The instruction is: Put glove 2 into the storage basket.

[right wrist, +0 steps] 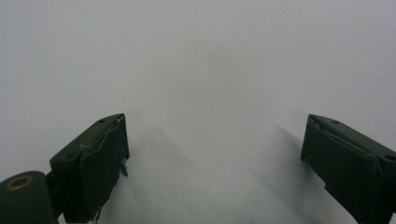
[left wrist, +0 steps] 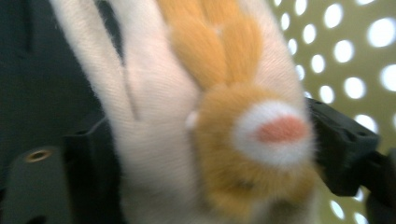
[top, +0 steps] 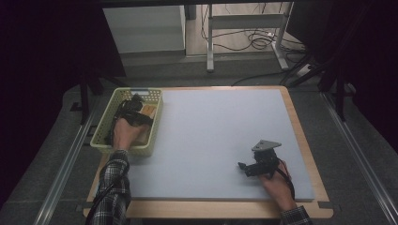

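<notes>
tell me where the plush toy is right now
The plush toy is inside the pale green perforated basket at the table's left edge, and in the left gripper view it sits between the jaws of the left tool.

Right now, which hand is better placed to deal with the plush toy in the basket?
The left. Its gripper is already inside the basket, jaws either side of the plush toy. The right gripper rests open, far off on the mat.
</notes>
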